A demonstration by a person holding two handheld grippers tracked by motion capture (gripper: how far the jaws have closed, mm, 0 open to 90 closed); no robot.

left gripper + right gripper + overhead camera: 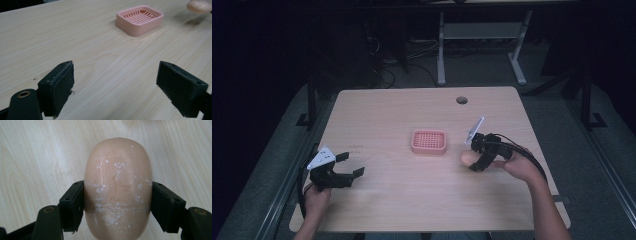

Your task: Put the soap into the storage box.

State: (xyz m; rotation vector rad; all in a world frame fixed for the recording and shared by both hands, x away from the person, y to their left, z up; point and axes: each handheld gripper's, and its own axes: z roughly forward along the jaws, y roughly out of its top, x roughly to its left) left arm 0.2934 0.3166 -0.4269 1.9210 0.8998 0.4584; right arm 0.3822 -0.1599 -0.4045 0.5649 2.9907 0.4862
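**Peach soap bar clamped for the trip to the pink dish**

Peach-coloured and smooth, the soap bar (117,187) sits crosswise between the two black jaws of the right gripper (473,159), which press on its long sides near the middle; white flecks and scuff lines mark its top face. In the high view the bar (467,157) pokes out to the left of that gripper, seemingly a little above the wooden table (422,200), just right of the pink soap dish (429,141) with its slotted grid floor.

Judging from this, the step in hand is carrying the bar over to the dish. To do it well, keep the squeeze steady, since soap is slick and rounded and could squirt out if pressure shifts toward one end. Travel leftward with the bar level, line its long axis up with the dish's longer side, then lower until it rests on the grid before easing the jaws apart.

The left gripper (349,167) rests near the table's left front edge, jaws spread wide with nothing between them, well apart from the dish (139,19).
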